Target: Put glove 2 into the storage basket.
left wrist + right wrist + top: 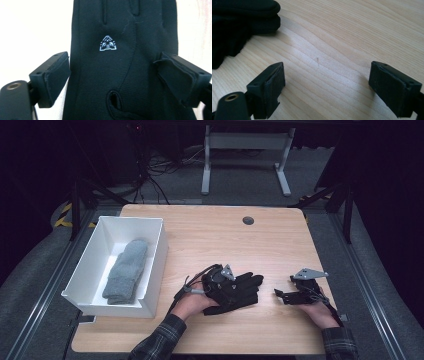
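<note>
A pair of black gloves (246, 289) lies stacked on the wooden table (225, 240), near its front middle. My left gripper (236, 289) rests over them. In the left gripper view its jaws stand wide on either side of the top glove (120, 30), which bears a small pale logo; my left gripper (112, 77) is open, and its pads sit at the glove's edges without pinching it. My right gripper (281, 295) lies to the right of the gloves, open over bare wood (327, 82). The glove fingertips (234, 22) show at that view's upper left.
A white bin (155, 265) stands at the table's left side with a folded grey knitted item (127, 270) inside. A dark round grommet (248, 220) sits near the far edge. A white desk frame (245, 150) and cables stand on the floor beyond.
</note>
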### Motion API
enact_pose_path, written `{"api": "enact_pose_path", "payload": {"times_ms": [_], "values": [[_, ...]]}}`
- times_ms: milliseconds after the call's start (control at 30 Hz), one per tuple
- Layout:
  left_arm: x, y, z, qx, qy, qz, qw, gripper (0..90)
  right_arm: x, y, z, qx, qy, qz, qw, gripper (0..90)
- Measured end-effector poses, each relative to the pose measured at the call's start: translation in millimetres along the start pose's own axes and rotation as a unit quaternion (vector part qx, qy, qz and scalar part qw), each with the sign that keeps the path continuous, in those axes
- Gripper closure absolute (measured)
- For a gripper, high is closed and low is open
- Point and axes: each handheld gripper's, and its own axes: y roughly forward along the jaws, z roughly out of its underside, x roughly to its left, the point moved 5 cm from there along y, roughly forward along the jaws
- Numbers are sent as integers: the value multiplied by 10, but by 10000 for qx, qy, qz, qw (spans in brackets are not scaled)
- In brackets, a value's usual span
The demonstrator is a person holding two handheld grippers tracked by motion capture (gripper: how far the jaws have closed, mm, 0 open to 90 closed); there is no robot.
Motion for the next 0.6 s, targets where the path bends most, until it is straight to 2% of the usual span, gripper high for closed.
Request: {"api": "enact_pose_path", "payload": {"times_ms": [33, 133, 200, 267, 333, 400, 500, 600], "values": [[4, 11, 7, -39, -63, 58, 10000, 108, 1, 0, 0, -1, 2, -9, 10000, 140], [-9, -8, 9, -50, 26, 83, 9999, 134, 1, 1, 1, -1, -1, -9, 10000, 140], [-39, -27, 3, -37, 145, 175, 9997, 220, 1, 1, 0, -2, -3, -9, 10000, 140], [-90, -55, 1, 9, 247, 413, 9988, 398, 1, 0, 1, 3, 0, -3, 10000, 140], [-128, -63, -5, 60, 181, 569, 9982, 574, 2, 0, 1, -1, -1, -9, 10000, 140], [-143, -75, -14, 121, 37, 607, 9981, 632, 2, 0, 1, -1, -1, -9, 10000, 140], [-149, -114, -32, 110, -168, 580, 9981, 665, 1, 1, 0, -2, -2, -9, 10000, 140], [-154, -249, -64, -28, -358, 544, 9979, 667, 3, 0, 0, -1, 1, -9, 10000, 141]]}}
